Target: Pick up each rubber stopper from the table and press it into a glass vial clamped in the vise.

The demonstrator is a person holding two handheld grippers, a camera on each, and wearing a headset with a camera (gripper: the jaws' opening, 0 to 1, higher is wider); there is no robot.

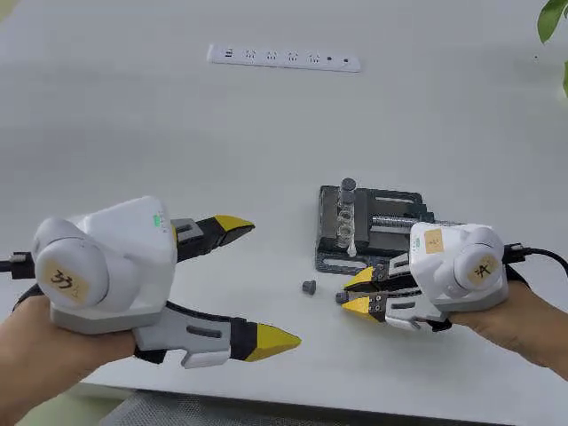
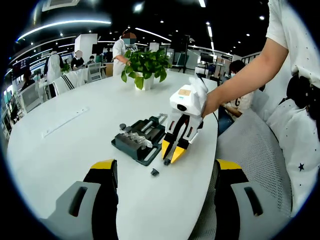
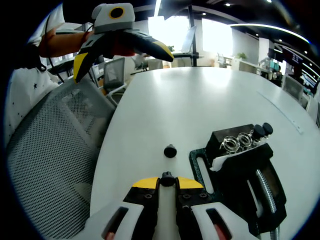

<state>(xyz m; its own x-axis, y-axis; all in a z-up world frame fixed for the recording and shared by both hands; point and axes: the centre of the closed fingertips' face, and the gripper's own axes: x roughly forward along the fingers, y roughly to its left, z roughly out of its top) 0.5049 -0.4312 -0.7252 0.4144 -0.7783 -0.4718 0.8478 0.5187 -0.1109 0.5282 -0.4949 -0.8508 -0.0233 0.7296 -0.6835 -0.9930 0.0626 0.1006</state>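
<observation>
The black vise stands on the white table and clamps a row of glass vials. The far vial carries a dark stopper. In the right gripper view two vials are uncapped and two are stoppered. My right gripper is shut on a small dark rubber stopper, low over the table just in front of the vise. A loose stopper lies on the table to its left. My left gripper hovers wide open and holds nothing, left of the loose stopper.
A white power strip lies at the far side of the table. A potted plant stands beyond the vise. A mesh chair sits against the table's near edge. People stand in the background.
</observation>
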